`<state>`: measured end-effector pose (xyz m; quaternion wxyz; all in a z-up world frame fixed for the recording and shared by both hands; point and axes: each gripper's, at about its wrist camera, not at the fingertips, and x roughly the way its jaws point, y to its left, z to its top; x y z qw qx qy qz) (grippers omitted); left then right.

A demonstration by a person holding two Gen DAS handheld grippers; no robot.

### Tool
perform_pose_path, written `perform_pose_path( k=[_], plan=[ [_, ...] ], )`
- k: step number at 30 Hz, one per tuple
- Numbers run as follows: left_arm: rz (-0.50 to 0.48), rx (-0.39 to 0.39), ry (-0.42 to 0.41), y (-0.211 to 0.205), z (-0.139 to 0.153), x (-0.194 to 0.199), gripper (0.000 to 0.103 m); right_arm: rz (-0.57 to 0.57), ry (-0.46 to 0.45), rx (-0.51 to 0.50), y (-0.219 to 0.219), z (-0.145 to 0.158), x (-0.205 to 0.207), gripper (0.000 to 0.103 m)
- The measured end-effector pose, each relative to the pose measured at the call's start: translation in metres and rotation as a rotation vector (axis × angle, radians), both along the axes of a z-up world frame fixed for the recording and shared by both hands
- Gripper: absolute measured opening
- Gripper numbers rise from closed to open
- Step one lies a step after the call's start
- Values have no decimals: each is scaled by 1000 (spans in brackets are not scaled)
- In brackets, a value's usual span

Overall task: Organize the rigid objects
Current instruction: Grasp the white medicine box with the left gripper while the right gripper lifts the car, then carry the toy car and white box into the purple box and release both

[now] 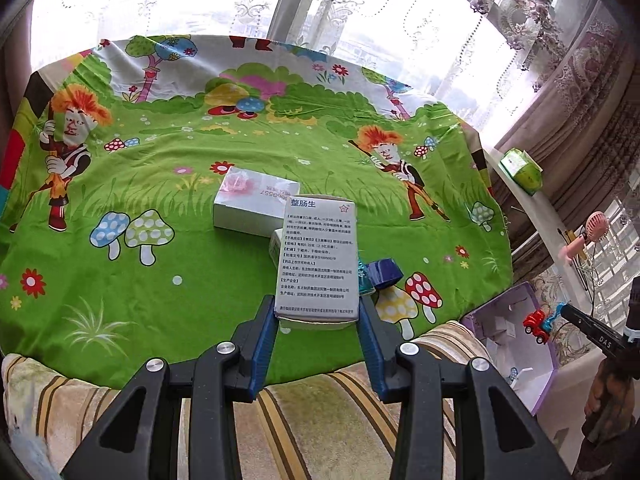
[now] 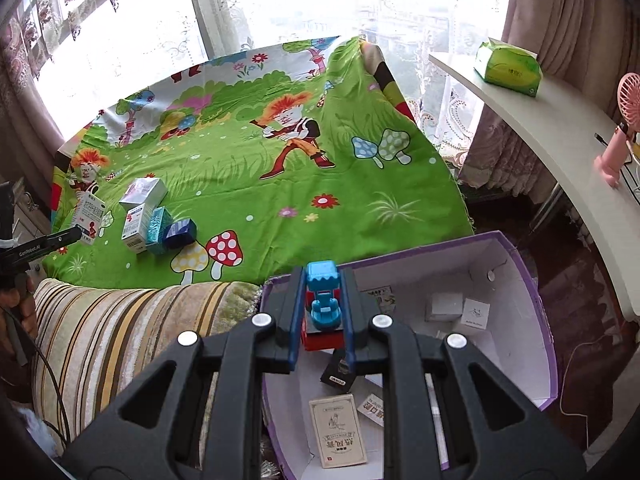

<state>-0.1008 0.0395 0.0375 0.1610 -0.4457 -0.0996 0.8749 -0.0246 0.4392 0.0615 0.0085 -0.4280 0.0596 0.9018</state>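
The left gripper (image 1: 318,316) clamps a white medicine box (image 1: 318,256) above the green cartoon cloth (image 1: 160,160). The right gripper (image 2: 322,316) grips a red-and-blue toy vehicle (image 2: 322,304) over the purple box (image 2: 532,280).

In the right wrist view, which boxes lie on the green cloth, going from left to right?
White medicine box in the left gripper → white box with blue print → teal glittery box → dark blue box.
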Motion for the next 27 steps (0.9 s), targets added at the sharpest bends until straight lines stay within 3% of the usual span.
perform_pose_path(
  k=[14, 27],
  plan=[
    [-96, -4, 1, 42, 3, 25, 41, -145, -132, -33, 64, -65, 42, 20],
    [-115, -16, 0, 52, 5, 28, 41, -172, -266, -46, 73, -127, 39, 20]
  ],
)
